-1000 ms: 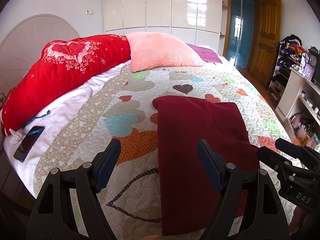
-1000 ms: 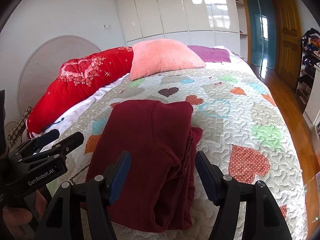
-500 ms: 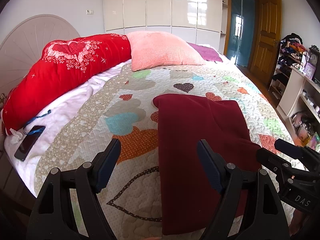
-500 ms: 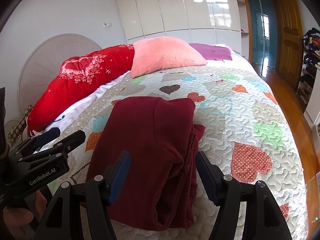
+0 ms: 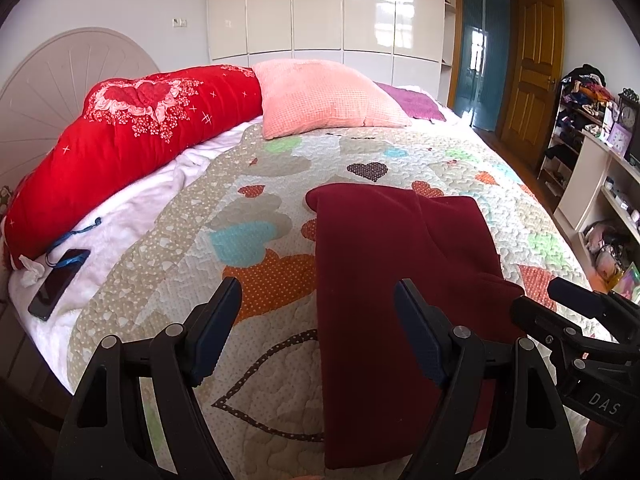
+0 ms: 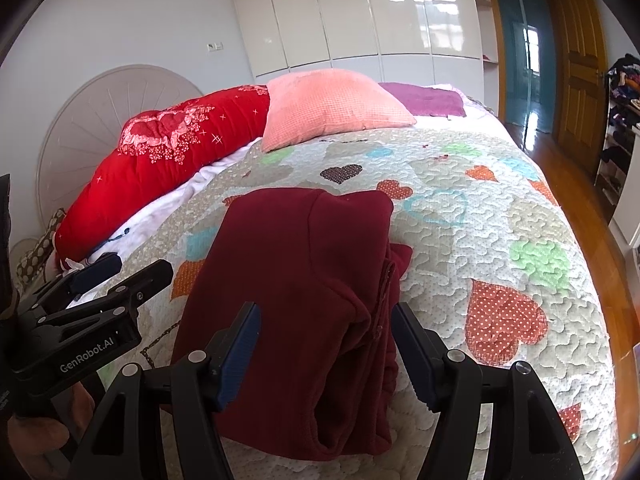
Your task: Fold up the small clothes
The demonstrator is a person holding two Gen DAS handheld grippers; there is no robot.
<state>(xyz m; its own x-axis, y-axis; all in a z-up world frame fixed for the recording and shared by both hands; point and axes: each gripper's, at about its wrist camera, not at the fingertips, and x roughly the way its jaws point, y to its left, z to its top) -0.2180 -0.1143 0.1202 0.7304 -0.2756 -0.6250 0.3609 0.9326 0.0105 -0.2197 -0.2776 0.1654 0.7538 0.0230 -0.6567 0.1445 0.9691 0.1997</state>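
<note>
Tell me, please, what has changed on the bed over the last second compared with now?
Almost nothing. Both views shift only a little; the left gripper and right gripper hover open over the folded maroon garment, gripping nothing. The garment, pink pillow and phone lie where they were.

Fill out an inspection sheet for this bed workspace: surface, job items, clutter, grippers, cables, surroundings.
Surface: heart-patterned quilt covering the bed, white blanket along its left edge.
Job's things: maroon garment lying folded lengthwise on the quilt, layered edges on its right side.
Clutter: black phone and crumpled tissue on the white blanket; red bolster, pink pillow, purple cloth at the head.
Grippers: left gripper open, above the garment's left edge; right gripper open, above its near end; neither touches it.
Cables: blue strap by the phone.
Surroundings: white wardrobe, wooden door, cluttered shelves.
</note>
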